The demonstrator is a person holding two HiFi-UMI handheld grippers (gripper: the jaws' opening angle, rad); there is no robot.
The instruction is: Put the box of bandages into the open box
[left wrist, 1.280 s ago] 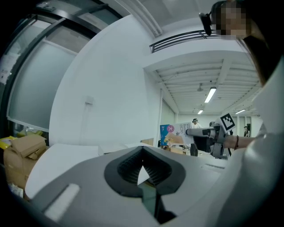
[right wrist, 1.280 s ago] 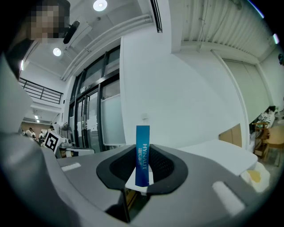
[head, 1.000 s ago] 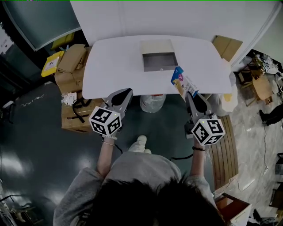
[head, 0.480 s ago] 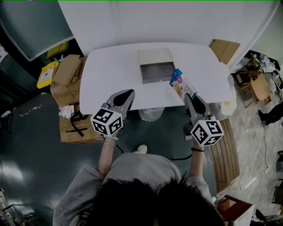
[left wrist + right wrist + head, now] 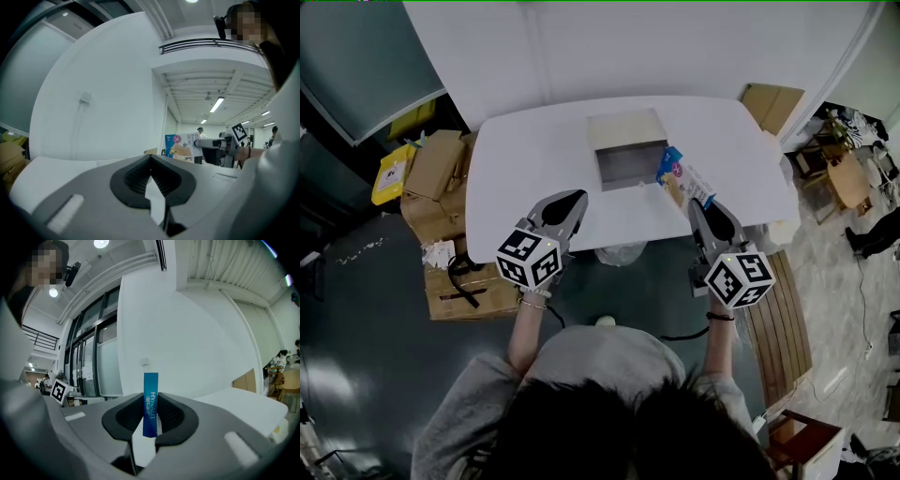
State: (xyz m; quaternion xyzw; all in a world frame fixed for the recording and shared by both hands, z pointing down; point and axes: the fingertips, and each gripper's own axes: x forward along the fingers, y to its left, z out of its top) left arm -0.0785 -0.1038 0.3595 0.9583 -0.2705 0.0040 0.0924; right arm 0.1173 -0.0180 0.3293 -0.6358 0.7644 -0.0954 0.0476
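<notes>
The open box (image 5: pixel 626 155), grey inside with its lid flap standing at the back, sits at the middle of the white table (image 5: pixel 525 159). My right gripper (image 5: pixel 696 202) is shut on the box of bandages (image 5: pixel 683 178), a blue and white carton held in the air just right of the open box. In the right gripper view the carton's blue narrow side (image 5: pixel 150 401) stands upright, pinched between the pads of the right gripper (image 5: pixel 150 412). My left gripper (image 5: pixel 574 200) hovers at the table's near edge, shut and empty. The left gripper view shows the carton (image 5: pixel 180 146) off to the right.
Cardboard boxes (image 5: pixel 431 183) are stacked on the floor left of the table, with a yellow package (image 5: pixel 391 172) beside them. Another carton (image 5: pixel 769 101) leans at the table's far right corner. A white wall (image 5: pixel 628 47) runs behind the table.
The table has drawn closer in the head view. My right gripper has carried the box of bandages forward and left, up beside the open box. The left gripper keeps its place.
</notes>
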